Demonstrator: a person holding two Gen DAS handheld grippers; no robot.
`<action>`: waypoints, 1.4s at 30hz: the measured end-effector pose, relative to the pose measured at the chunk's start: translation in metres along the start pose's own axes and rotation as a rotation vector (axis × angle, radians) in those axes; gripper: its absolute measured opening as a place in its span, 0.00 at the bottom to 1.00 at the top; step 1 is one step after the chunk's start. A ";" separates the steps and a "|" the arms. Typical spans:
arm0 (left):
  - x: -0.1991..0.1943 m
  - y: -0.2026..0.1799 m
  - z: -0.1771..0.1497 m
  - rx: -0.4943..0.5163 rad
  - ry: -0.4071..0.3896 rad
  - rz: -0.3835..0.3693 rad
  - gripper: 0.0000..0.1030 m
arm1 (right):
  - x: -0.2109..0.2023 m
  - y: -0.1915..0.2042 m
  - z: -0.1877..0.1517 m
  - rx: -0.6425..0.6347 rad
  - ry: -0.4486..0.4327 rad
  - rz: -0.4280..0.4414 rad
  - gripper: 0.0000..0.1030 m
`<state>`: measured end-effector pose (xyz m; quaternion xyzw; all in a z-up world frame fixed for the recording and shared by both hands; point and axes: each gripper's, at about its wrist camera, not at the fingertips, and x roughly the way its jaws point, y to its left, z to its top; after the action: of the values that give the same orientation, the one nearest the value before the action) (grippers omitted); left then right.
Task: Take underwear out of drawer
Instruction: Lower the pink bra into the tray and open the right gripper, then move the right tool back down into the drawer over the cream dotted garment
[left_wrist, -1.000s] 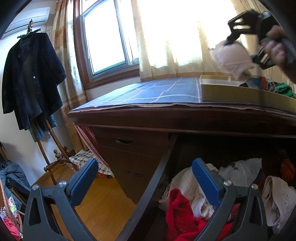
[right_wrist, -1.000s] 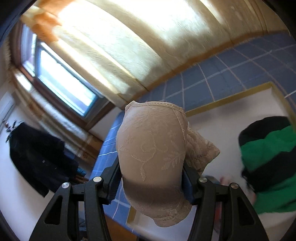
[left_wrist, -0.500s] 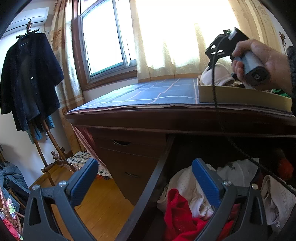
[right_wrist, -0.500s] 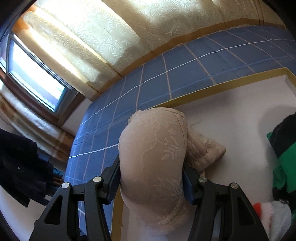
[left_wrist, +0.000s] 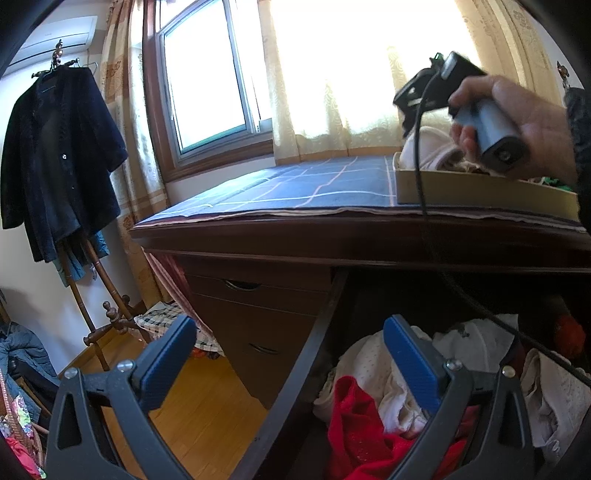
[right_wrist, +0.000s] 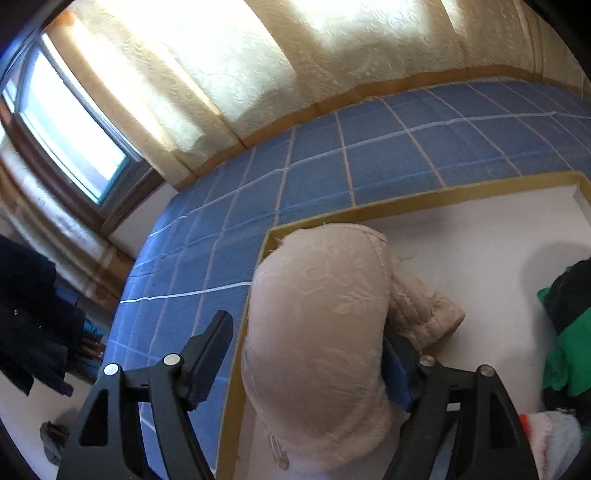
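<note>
We have the right gripper (right_wrist: 306, 354) over the near left corner of the shallow tray (right_wrist: 406, 205), which sits on the blue checked cloth (right_wrist: 369, 155) covering the desk top. Its jaws have just been opening: the left finger stands clear of the beige lace bra (right_wrist: 317, 314), while the right pad may still touch the fabric. We judge this as the release, since the bra now rests inside that corner and partly over the tray's left rim. The left gripper (left_wrist: 288, 354) hangs spread and empty above the open drawer (left_wrist: 317, 332), positioned there, we judge, for the next pick from the underwear pile (left_wrist: 369, 424) by the drawer's left wall
</note>
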<state>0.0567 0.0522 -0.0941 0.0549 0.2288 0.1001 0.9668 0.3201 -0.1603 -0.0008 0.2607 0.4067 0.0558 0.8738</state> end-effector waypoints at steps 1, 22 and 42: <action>0.000 0.000 0.000 -0.001 0.003 0.002 1.00 | -0.008 -0.001 0.001 0.005 -0.023 0.024 0.74; 0.000 0.001 0.001 -0.022 0.015 0.031 1.00 | -0.209 -0.077 -0.110 -0.286 -0.190 0.162 0.74; -0.001 0.005 -0.001 -0.024 0.017 0.033 1.00 | -0.184 -0.174 -0.213 -0.141 0.094 0.104 0.74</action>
<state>0.0548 0.0574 -0.0938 0.0464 0.2348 0.1193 0.9636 0.0200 -0.2790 -0.0762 0.2164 0.4281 0.1418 0.8659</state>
